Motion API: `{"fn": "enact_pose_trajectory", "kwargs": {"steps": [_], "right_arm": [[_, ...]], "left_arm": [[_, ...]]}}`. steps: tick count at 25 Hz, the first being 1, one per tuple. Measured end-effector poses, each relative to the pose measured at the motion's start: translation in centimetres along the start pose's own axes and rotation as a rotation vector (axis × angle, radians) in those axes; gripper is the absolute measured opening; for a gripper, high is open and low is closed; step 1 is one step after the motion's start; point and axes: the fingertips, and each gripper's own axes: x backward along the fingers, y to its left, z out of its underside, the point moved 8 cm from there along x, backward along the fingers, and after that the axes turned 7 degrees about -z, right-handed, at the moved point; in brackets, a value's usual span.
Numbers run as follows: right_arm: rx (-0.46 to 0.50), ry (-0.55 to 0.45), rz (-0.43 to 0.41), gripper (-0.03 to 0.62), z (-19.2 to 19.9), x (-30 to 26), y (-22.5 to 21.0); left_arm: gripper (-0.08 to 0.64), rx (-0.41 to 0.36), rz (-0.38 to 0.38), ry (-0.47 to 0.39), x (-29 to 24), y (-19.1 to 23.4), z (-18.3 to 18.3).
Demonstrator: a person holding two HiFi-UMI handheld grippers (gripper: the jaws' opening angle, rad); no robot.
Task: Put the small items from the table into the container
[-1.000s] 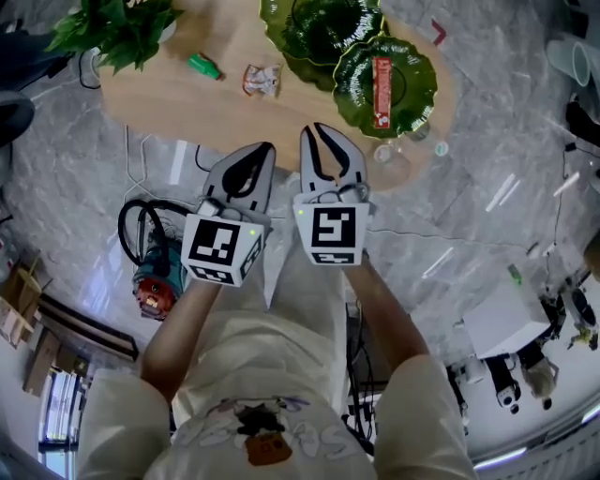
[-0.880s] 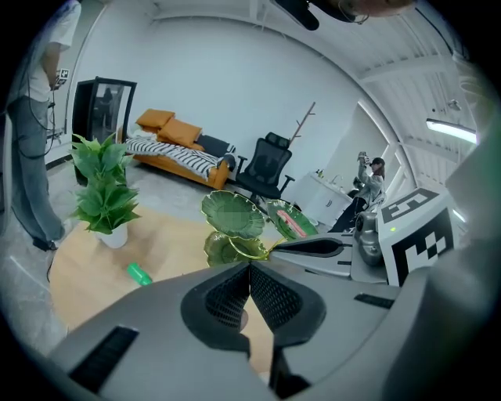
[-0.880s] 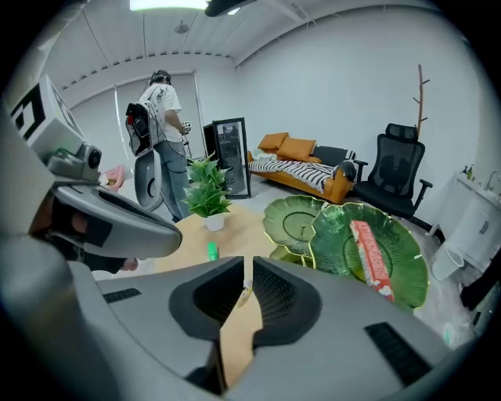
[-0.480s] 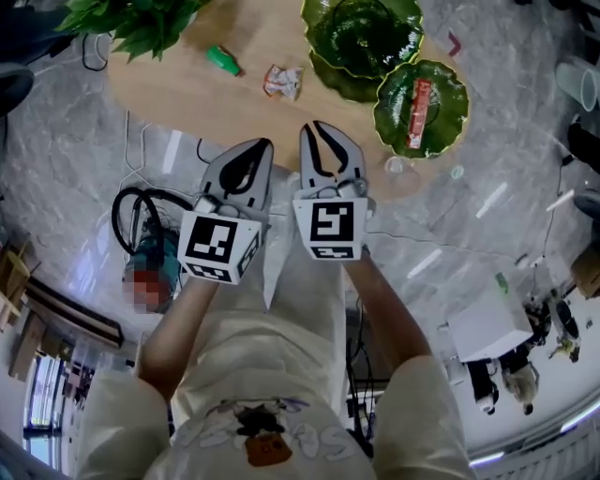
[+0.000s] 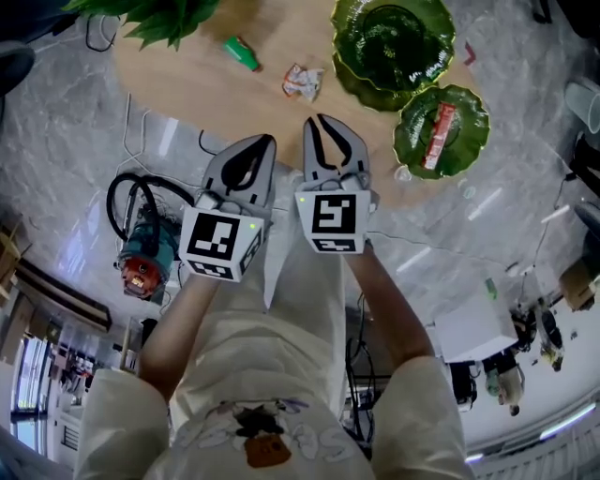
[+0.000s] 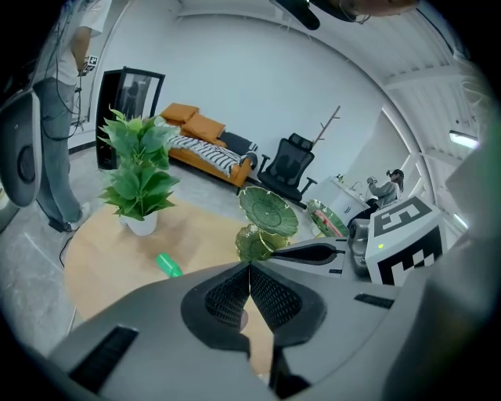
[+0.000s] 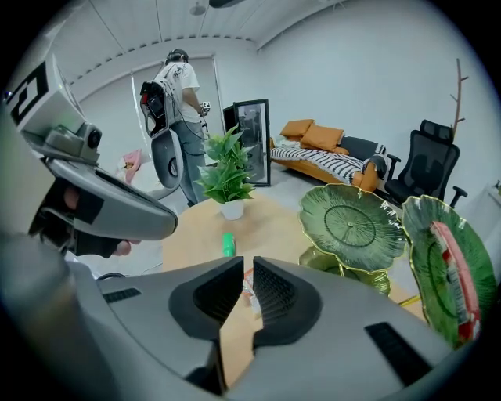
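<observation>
A small green bottle-like item (image 5: 242,53) and a crumpled wrapper (image 5: 303,82) lie on the round wooden table (image 5: 216,94). Two green leaf-shaped dishes stand at its right: a large tiered one (image 5: 394,42) and a smaller one (image 5: 441,129) holding a red packet (image 5: 439,136). My left gripper (image 5: 265,141) is shut and empty, short of the table's near edge. Beside it my right gripper (image 5: 314,120) hangs over that edge, its jaws a narrow gap apart with nothing between them. Past its jaws lie the wrapper (image 7: 249,283) and green item (image 7: 228,244).
A potted plant (image 5: 159,14) stands at the table's far left. On the floor to the left lies a machine with a black hose (image 5: 141,262). A person (image 7: 176,102) stands beyond the table. A sofa (image 6: 207,145) and office chair (image 6: 291,164) line the wall.
Both grippers have moved side by side toward the table. The dishes and small items now sit lower and further right in the head view. The jaws have not changed.
</observation>
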Motion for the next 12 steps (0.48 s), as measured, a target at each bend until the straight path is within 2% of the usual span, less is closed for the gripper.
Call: {"fn": "enact_pose_trajectory", "kwargs": {"steps": [12], "right_arm": [[0.031,0.057,-0.025,0.04,1.9,-4.7,0.2]], "left_arm": [[0.009,0.013,-0.008,0.039,-2.3,2.6,2.1]]}}
